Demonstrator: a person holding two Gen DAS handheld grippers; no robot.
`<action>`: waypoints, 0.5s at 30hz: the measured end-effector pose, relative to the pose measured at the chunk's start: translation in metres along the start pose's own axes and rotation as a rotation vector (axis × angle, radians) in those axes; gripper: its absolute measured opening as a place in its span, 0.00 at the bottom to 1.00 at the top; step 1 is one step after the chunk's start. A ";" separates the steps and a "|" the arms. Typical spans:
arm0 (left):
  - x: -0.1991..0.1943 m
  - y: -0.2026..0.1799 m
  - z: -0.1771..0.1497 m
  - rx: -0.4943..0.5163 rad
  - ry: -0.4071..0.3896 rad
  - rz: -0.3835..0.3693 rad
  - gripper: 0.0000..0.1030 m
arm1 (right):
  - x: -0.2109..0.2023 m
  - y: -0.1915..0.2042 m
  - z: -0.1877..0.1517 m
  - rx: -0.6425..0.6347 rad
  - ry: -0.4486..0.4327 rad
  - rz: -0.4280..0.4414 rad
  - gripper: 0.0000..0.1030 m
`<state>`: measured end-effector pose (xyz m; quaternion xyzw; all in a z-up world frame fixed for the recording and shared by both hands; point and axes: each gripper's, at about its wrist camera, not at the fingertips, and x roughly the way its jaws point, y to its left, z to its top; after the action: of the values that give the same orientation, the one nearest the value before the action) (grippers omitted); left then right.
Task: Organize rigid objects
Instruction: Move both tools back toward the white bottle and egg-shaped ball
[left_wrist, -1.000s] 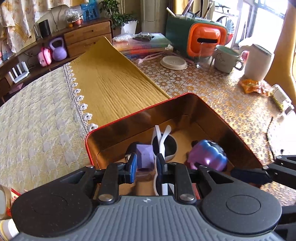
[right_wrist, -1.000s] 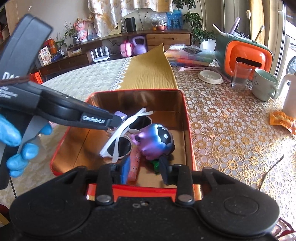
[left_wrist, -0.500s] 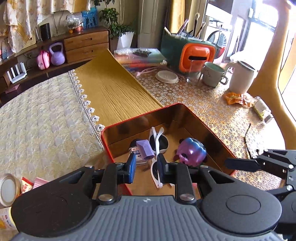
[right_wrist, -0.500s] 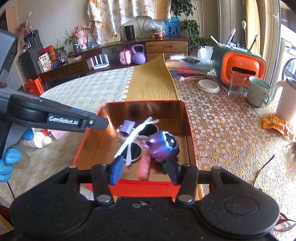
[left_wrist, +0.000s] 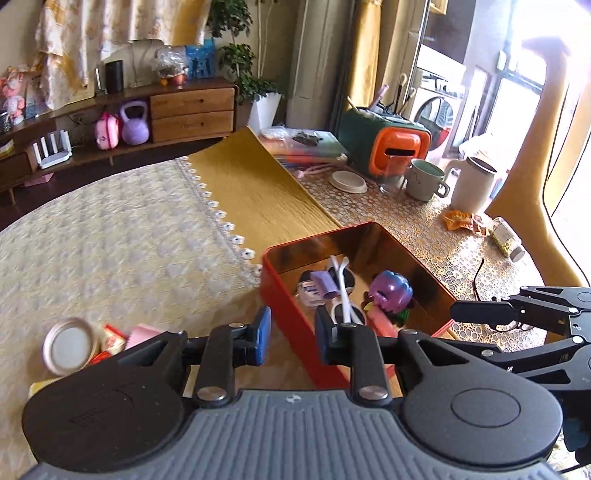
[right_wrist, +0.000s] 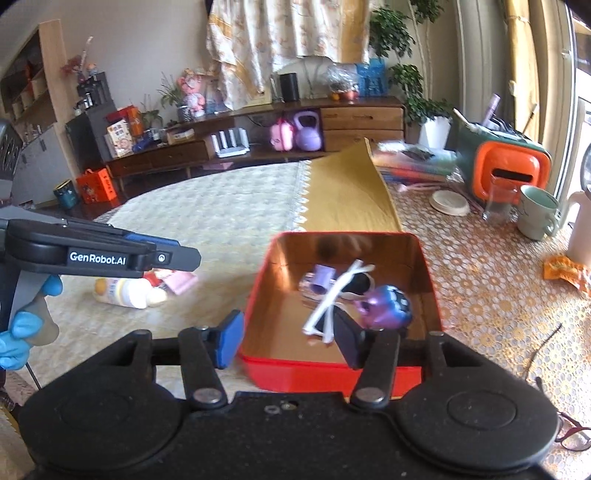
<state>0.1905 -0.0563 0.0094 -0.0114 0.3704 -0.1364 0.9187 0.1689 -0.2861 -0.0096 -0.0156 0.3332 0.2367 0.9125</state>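
A red tin box (left_wrist: 284, 295) (right_wrist: 332, 373) stands on the table. Inside it lie white sunglasses (left_wrist: 343, 291) (right_wrist: 332, 299), a small lilac piece (left_wrist: 323, 282) (right_wrist: 323, 276), a purple round toy (left_wrist: 391, 290) (right_wrist: 386, 306) and a pink stick (left_wrist: 382, 321). My left gripper (left_wrist: 291, 338) is open and empty, above the box's near left wall. My right gripper (right_wrist: 288, 341) is open and empty, in front of the box's near wall. Each gripper shows in the other's view, the left one (right_wrist: 110, 254) and the right one (left_wrist: 517, 310).
Left of the box lie a jar with a round lid (left_wrist: 68, 345) (right_wrist: 125, 291), a red packet (left_wrist: 110, 339) and a pink item (right_wrist: 181, 280). Glasses (right_wrist: 554, 398) lie to the right. At the back stand a mug (left_wrist: 424, 179), a glass (right_wrist: 498, 201), a white jug (left_wrist: 474, 184) and an orange-green case (left_wrist: 388, 147).
Both grippers pulled back and up from the box and opened wider. The left gripper let go of the lilac piece, which now lies in the box.
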 end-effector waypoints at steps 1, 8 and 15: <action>-0.006 0.005 -0.003 -0.002 -0.007 0.003 0.35 | 0.000 0.005 0.000 -0.006 -0.001 0.007 0.56; -0.041 0.041 -0.024 -0.033 -0.052 0.062 0.65 | 0.002 0.039 0.002 -0.044 -0.007 0.045 0.63; -0.058 0.083 -0.047 -0.079 -0.060 0.115 0.77 | 0.011 0.065 0.004 -0.060 -0.014 0.074 0.79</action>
<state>0.1385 0.0428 0.0048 -0.0303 0.3481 -0.0683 0.9345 0.1498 -0.2233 -0.0053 -0.0291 0.3200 0.2801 0.9046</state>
